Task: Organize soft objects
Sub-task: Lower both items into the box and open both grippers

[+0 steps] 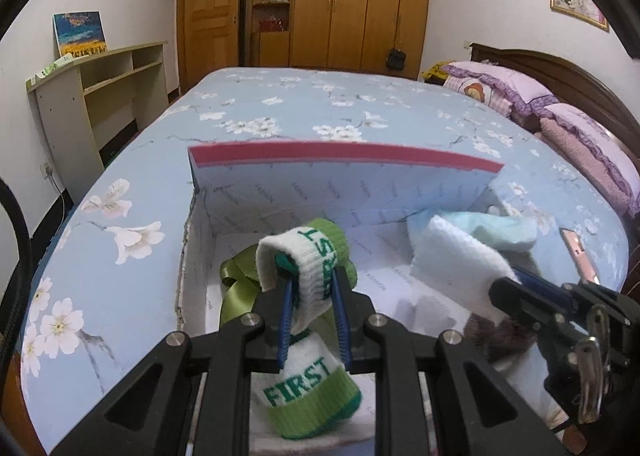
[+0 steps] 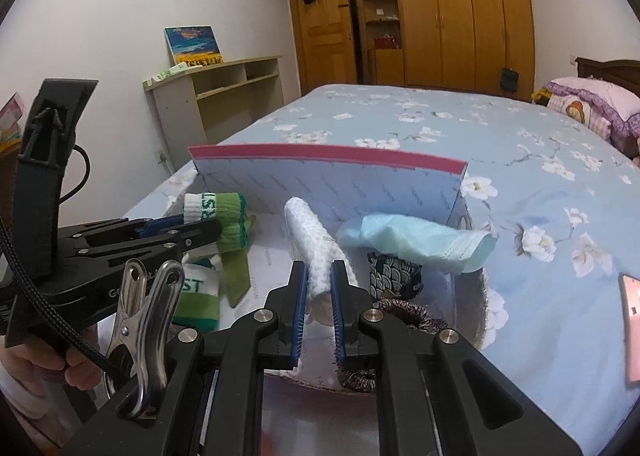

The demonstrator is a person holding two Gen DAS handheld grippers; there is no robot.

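Socks: I count two green-and-white "FIRST" knit socks (image 1: 316, 268).
Left gripper (image 1: 312, 296): clamped on one, long axis pointing away.
Right gripper (image 2: 319, 288): clamped on white knitted roll (image 2: 308, 232), likewise.
Box: one white open cardboard box (image 1: 304, 192).

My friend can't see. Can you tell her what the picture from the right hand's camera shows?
The right gripper pinches a white knitted cloth over an open box on a flowery blue bed. On the left, the left gripper holds a green-and-white sock above the same box, where a pale blue cloth already lies.
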